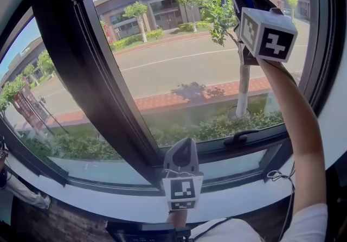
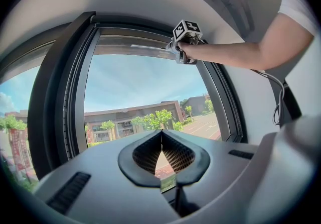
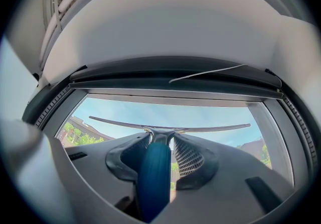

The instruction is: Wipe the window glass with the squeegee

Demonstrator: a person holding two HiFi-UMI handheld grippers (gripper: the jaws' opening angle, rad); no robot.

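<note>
**Item 1 – squeegee [image 3: 170, 128].** Blue handle with a long, thin blade set across it. The blade lies level on the window glass [image 1: 206, 72], just below the top rail of the window frame [image 1: 116, 127] and spanning most of the pane's width. In the left gripper view it shows as a pale strip directly under that rail.

**Item 2 – right gripper [image 3: 170, 140].** Raised on an outstretched arm to the upper right corner of the window frame. Its fingers [image 3: 190, 160] are clamped on the squeegee's blue handle, which fills the gap between them. The blade's neck stands out just beyond the fingertips.

**Item 3 – left gripper [image 2: 161, 140].** Held low, in front of the bottom rail of the window frame and near its middle, pointing up at the pane. Its fingers [image 2: 178, 155] are together at the tips, nothing is between them, and they touch nothing.

**Item 4 – window handle [image 1: 241, 138].** Dark lever on the bottom rail of the window frame, towards the right.

**Step in hand (judgement).** The blade is set at the head of the pane, which looks like the start of a downward wiping stroke. Little of the glass below appears to have been covered.

**Next move calls for (judgement).** A steady pull from the top rail down towards the bottom rail, with the blade kept level and pressed evenly on the glass. The stroke should end short of the window handle.
</note>
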